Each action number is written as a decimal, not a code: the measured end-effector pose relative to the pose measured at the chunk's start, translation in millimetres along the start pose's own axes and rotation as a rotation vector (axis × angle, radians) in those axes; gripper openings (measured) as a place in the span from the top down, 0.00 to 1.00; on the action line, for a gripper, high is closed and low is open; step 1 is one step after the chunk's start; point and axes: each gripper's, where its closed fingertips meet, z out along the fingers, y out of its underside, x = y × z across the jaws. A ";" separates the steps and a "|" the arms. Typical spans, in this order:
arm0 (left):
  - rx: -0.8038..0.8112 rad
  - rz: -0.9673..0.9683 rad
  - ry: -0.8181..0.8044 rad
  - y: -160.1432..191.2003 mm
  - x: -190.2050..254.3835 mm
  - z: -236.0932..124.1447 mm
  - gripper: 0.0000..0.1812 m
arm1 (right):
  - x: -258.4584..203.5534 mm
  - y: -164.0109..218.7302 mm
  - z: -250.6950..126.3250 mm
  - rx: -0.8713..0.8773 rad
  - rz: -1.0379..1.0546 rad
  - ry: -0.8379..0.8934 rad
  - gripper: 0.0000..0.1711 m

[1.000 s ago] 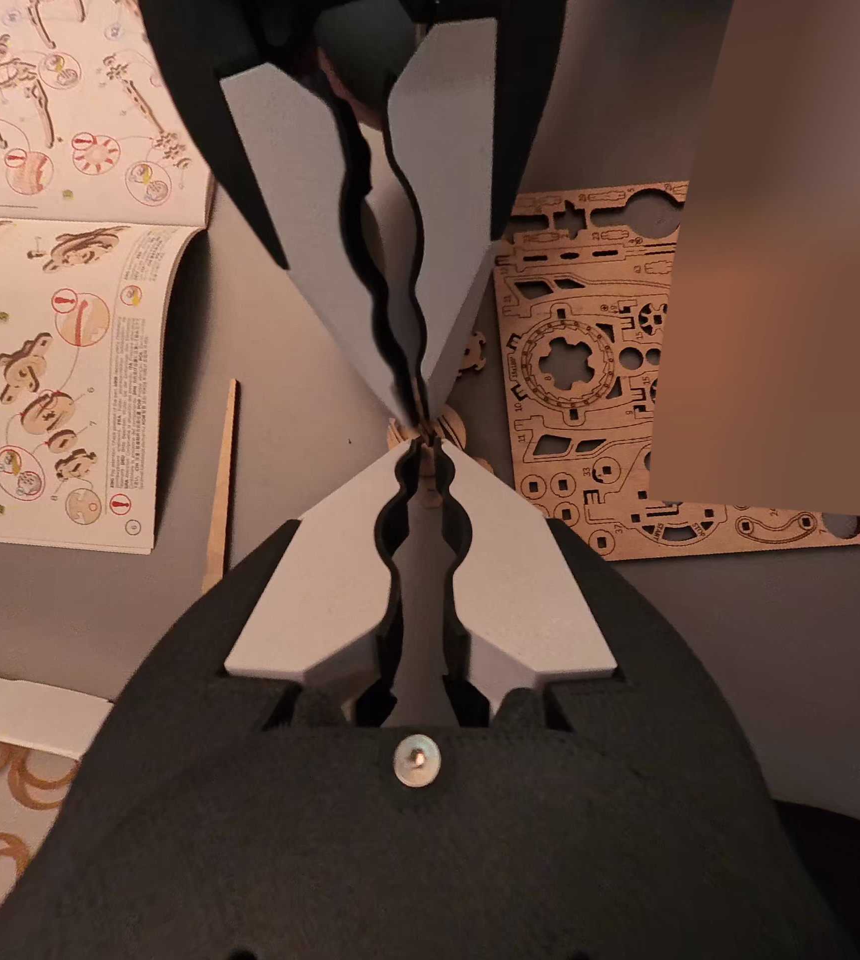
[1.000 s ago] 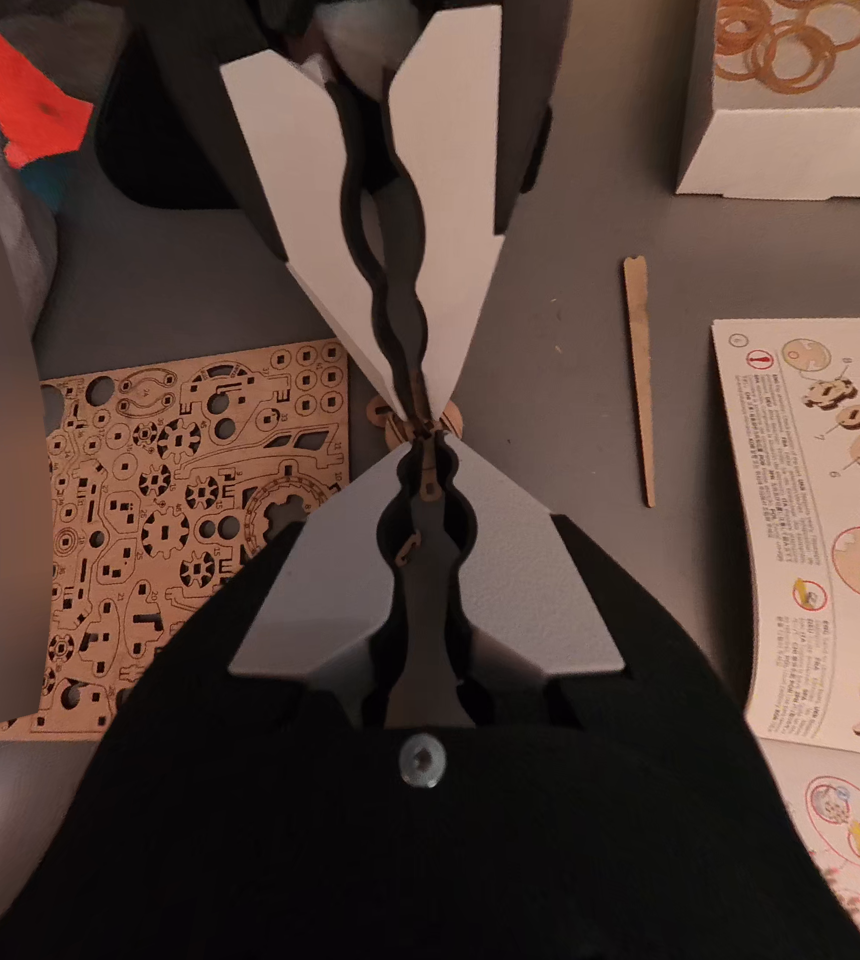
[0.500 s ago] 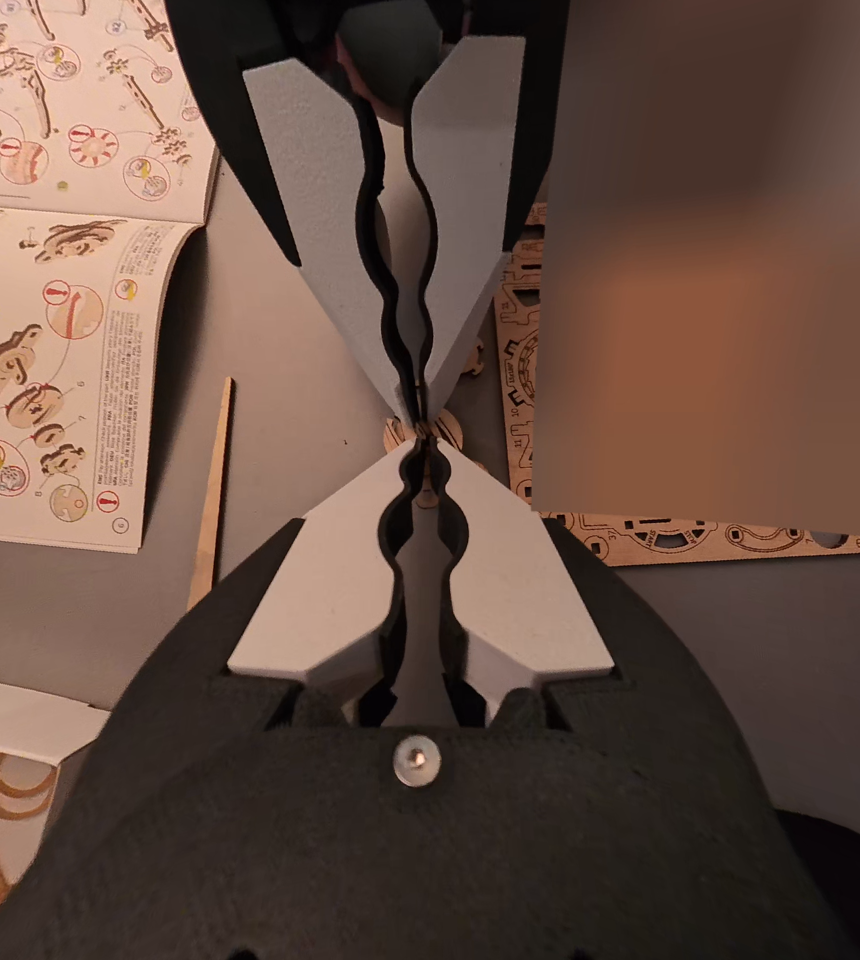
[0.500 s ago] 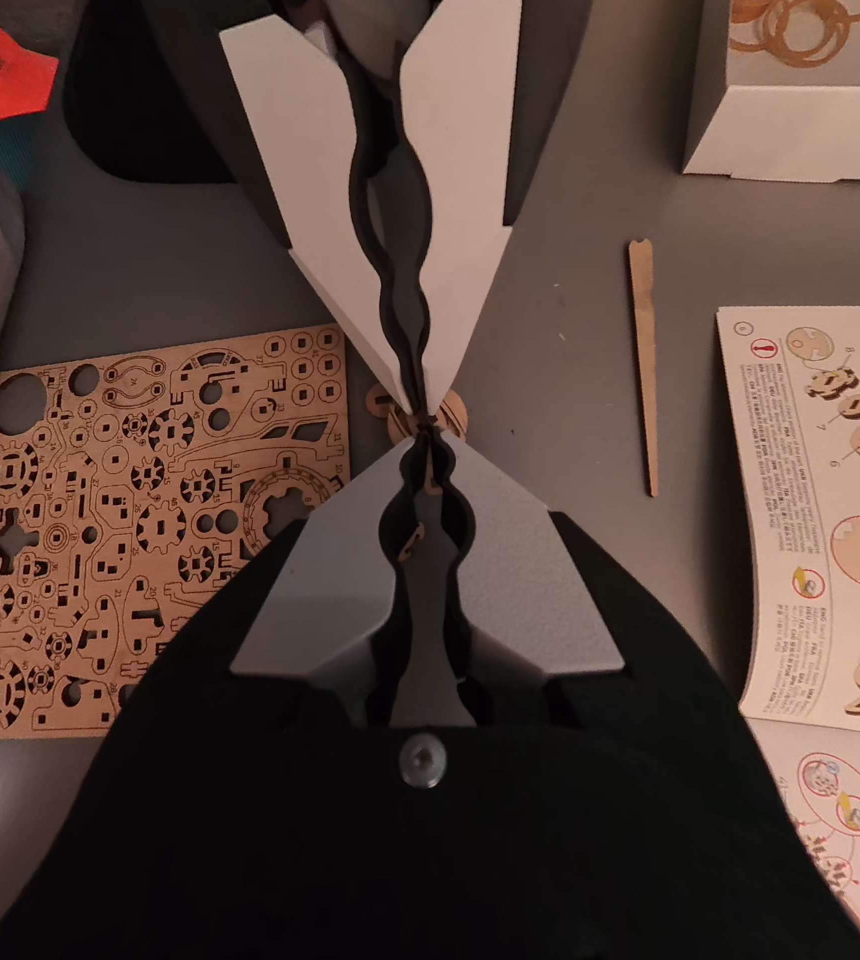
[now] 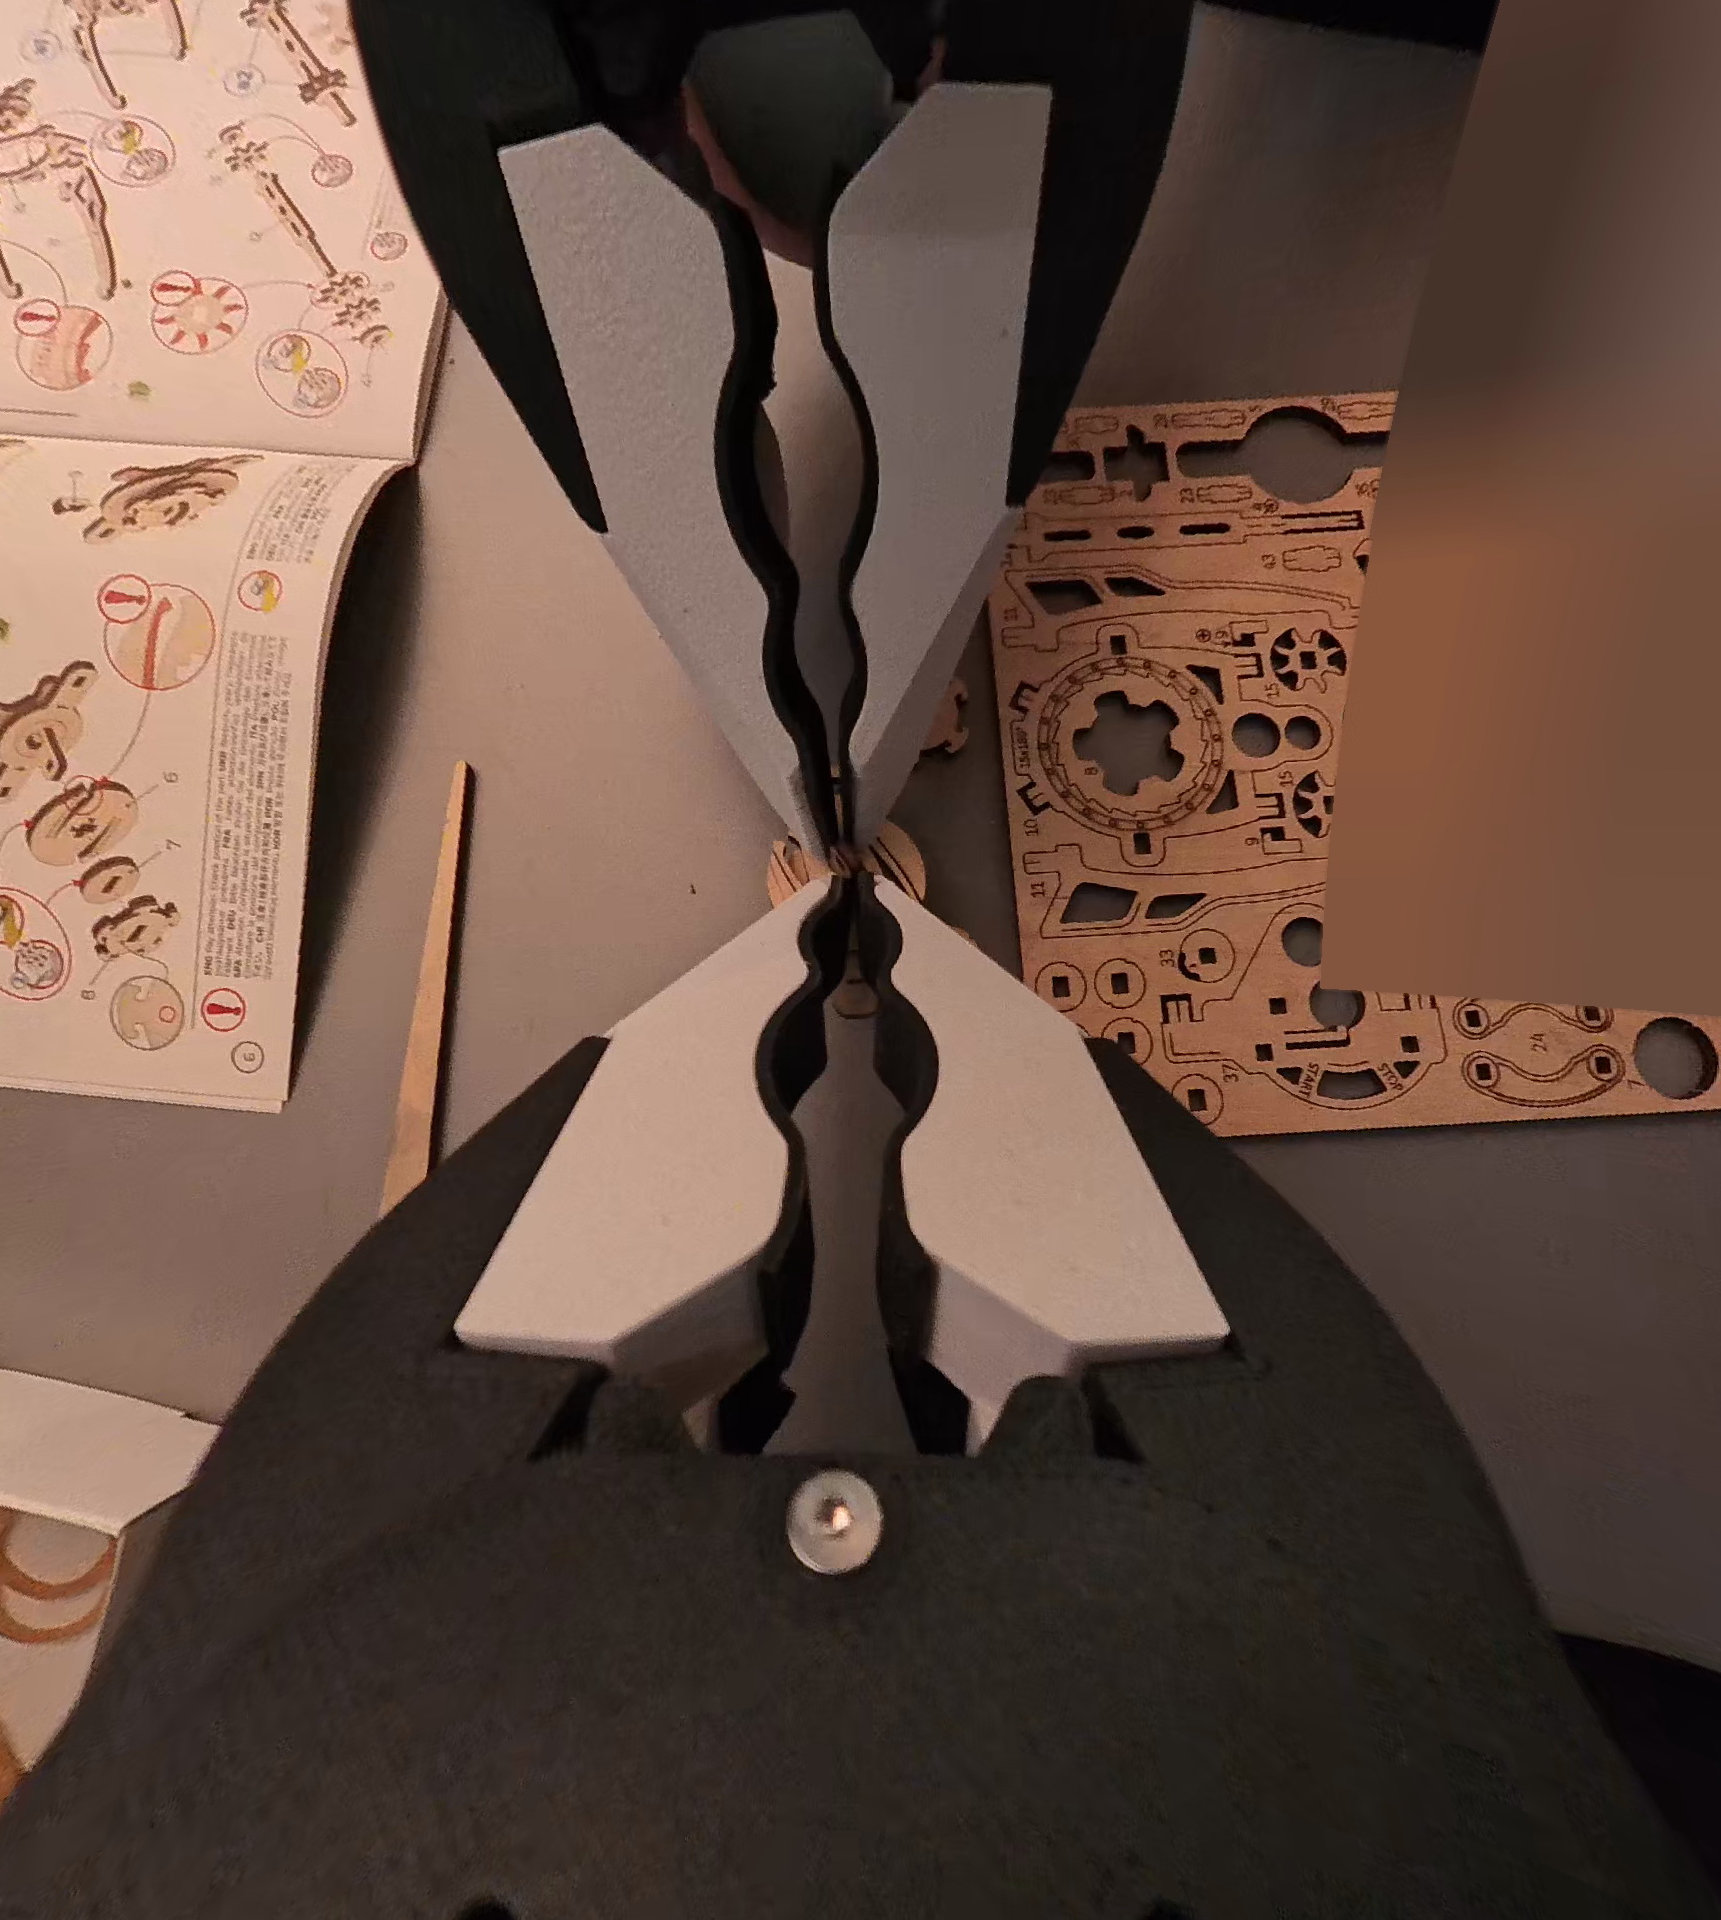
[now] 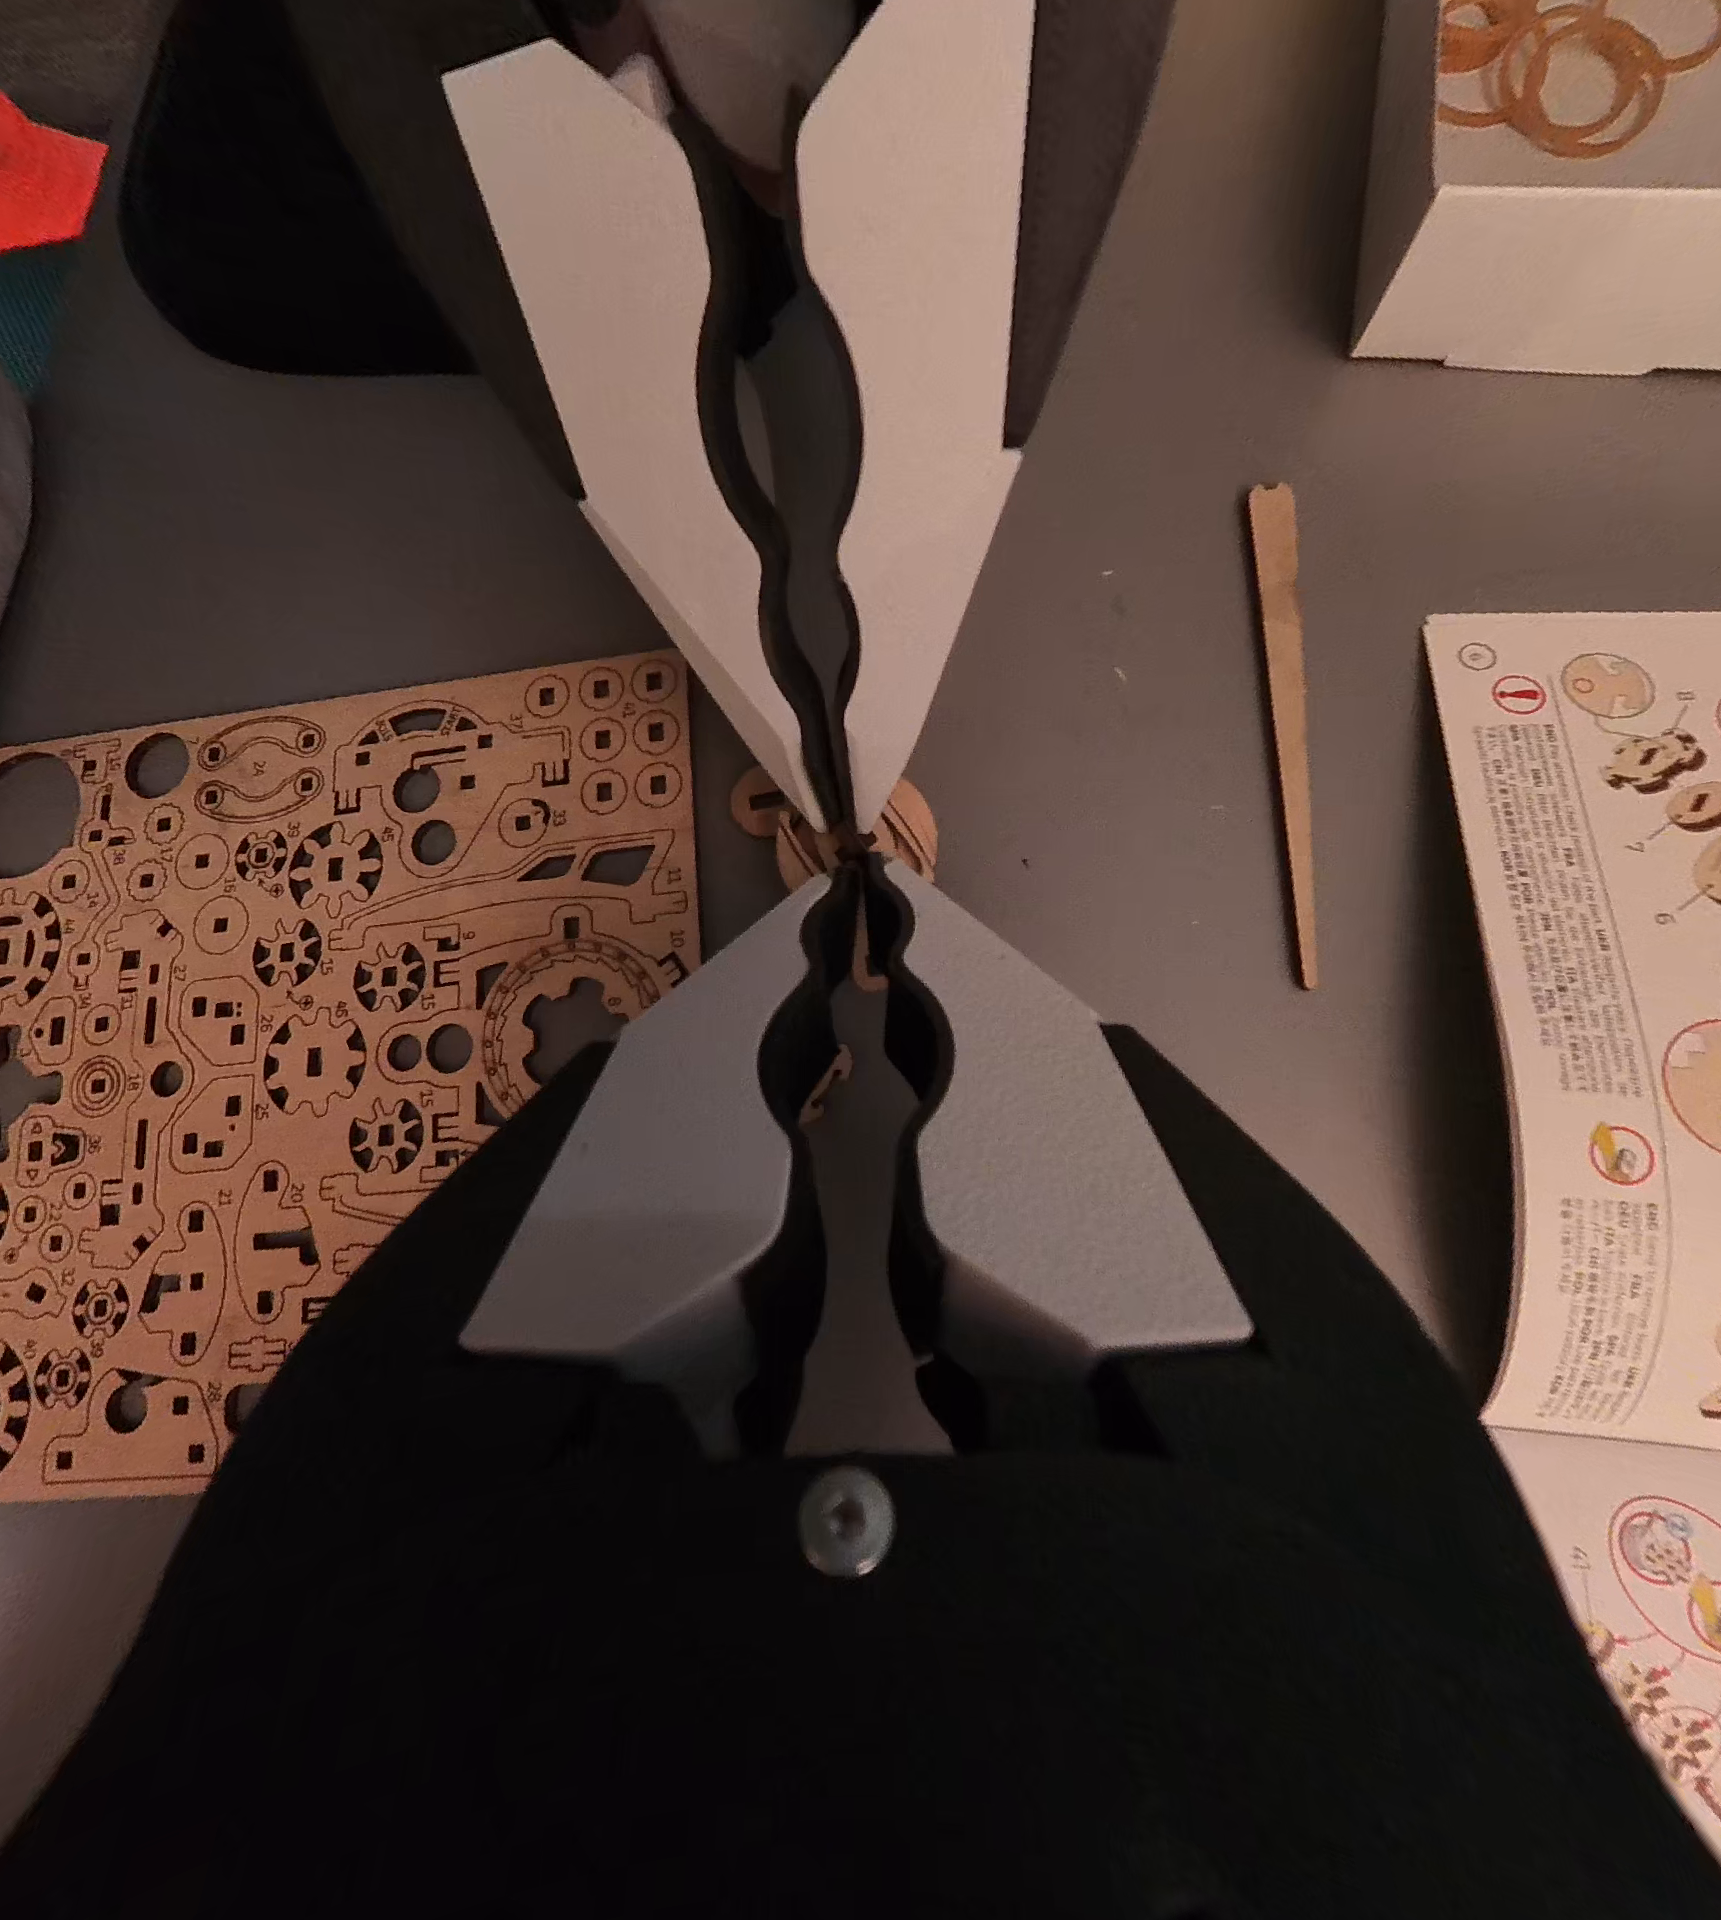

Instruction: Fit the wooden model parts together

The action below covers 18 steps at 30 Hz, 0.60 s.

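My left gripper [image 5: 840,894] and right gripper [image 6: 851,888] meet tip to tip above the grey table, both shut. In the left wrist view the right gripper [image 5: 835,810] comes down from the top. In the right wrist view the left gripper [image 6: 840,805] does the same. Each pinches a thin wooden part seen edge-on: one shows between the left fingers [image 5: 851,987], one between the right fingers [image 6: 866,956]. The parts touch at the tips [image 5: 843,857], and the joint itself is mostly hidden. Round loose wooden parts [image 6: 913,821] lie on the table just below.
A laser-cut wooden sheet [image 6: 264,1039] lies beside the grippers and also shows in the left wrist view [image 5: 1199,779]. An open instruction booklet [image 5: 108,623], a wooden stick [image 6: 1287,748] and a white box of rubber bands [image 6: 1583,260] lie on the other side. A small wooden piece [image 6: 825,1086] lies below the right fingers. My two grippers' fingertips are within a few centimetres of each other.
Both grippers stay shut and tip to tip. The pair has drifted only slightly over the table; the parts at the tips look the same.
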 end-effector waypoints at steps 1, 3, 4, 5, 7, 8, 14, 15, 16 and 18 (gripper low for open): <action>0.002 -0.001 0.001 0.0 0.0 0.0 1.00 | 0.0 0.1 0.0 -0.003 0.000 0.002 0.97; 0.004 0.001 -0.001 0.0 0.0 0.0 1.00 | 0.0 0.0 0.0 0.001 0.000 0.003 0.97; 0.006 0.003 -0.002 -0.1 0.1 0.2 1.00 | 0.0 -0.1 -0.1 0.003 0.000 0.002 0.97; 0.009 0.004 -0.001 -0.2 0.1 0.2 1.00 | 0.0 -0.3 -0.1 0.007 0.006 0.001 0.97; 0.009 0.016 0.004 -0.4 0.3 0.0 1.00 | 0.0 -1.5 0.0 0.011 0.003 -0.007 0.97; 0.008 0.008 0.016 -0.3 0.5 -0.3 1.00 | 0.1 -2.9 0.1 0.022 -0.019 -0.009 0.98; 0.011 -0.132 0.113 -3.3 -3.6 -15.6 1.00 | 9.5 -11.2 -7.5 0.052 -0.063 0.020 0.93; 0.019 -0.138 0.099 -4.4 -7.6 -20.1 1.00 | 8.3 -14.7 -10.7 0.081 -0.062 0.005 0.93; 0.025 -0.142 0.087 -5.4 -10.8 -23.8 1.00 | 6.4 -18.6 -13.6 0.109 -0.061 -0.014 0.93; 0.021 -0.148 0.078 -5.4 -12.8 -27.5 1.00 | 1.3 -27.1 -17.5 0.174 -0.091 -0.049 0.93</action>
